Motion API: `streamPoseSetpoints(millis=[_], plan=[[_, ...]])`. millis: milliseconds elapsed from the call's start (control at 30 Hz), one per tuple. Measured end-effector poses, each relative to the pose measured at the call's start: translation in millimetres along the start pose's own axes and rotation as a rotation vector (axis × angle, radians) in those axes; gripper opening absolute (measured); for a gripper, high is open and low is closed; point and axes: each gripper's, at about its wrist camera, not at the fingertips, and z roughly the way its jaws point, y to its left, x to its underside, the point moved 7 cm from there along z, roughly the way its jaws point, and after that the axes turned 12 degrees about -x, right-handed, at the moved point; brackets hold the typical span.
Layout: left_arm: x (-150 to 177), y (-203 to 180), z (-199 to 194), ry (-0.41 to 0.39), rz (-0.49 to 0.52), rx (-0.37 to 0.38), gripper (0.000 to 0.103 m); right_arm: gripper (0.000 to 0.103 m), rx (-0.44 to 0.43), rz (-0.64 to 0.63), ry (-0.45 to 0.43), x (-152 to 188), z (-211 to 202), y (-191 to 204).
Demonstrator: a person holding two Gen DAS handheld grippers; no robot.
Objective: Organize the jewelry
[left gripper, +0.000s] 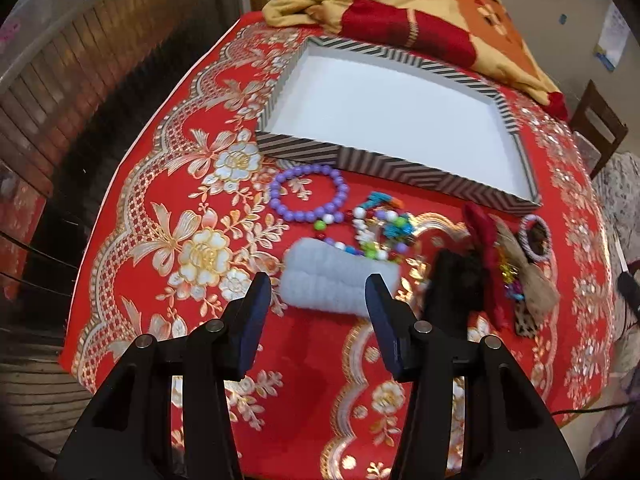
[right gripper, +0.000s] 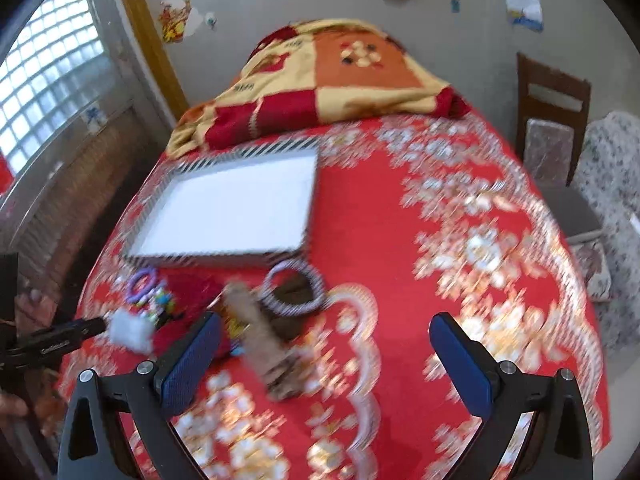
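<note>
A striped box tray [left gripper: 400, 169] with a white, bare floor lies on the red tablecloth. In front of it are a purple bead bracelet [left gripper: 308, 198], a tangle of multicoloured beads [left gripper: 380, 232], a red bow [left gripper: 482, 236], a black fuzzy piece [left gripper: 456, 280], a burlap bow [left gripper: 528, 276] and a striped bangle [left gripper: 536, 236]. My left gripper [left gripper: 318, 282] points steeply down and stands open, with a pale blue fluffy band [left gripper: 336, 284] lying between its fingertips on the cloth. My right gripper [right gripper: 326, 332] is wide open above the burlap bow [right gripper: 260, 332] and bangle [right gripper: 294, 288], holding nothing; its view is blurred.
A folded yellow and red blanket [left gripper: 420, 8] lies behind the tray. The table's left edge [left gripper: 92, 248] drops to a dark floor by a wooden wall. A wooden chair [right gripper: 552, 120] stands at the far right. Open cloth [right gripper: 460, 240] spreads right of the tray.
</note>
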Motion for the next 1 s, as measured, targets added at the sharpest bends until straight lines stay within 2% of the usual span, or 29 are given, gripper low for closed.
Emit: streamPoseSetpoints(millis=[100,200,400,500,600,1000], plan=[[5.7,-6.6,-10.1,-0.018,0.005,0.014,0.049,0.103,0.002,-0.014,0.01,12.5,0.5,15.0],[9.4,-10.5,-19.0,-0.043,0.008,0.028,0.049,0.103,0.025,-0.058,-0.015,22.0,-4.5,33.0],[15.6,-13.2,-31.4,-0.081,0.016,0.048,0.049,0.103,0.022,-0.098,-0.001,24.1,-7.7,55.6],[18.1,-15.1,-33.9,-0.094,0.025,0.046,0.049,0.103,0.05,-0.114,0.001,24.2,-8.3,61.1],[20.2,-16.5,-35.1,-0.099,0.022,0.037,0.049,0.103,0.027,-0.118,0.004,24.6,-7.8,63.9],[21.6,-11.7,-37.3,-0.104,0.01,0.028,0.049,0.103,0.026,-0.161,0.003,24.0,-1.1,82.1]])
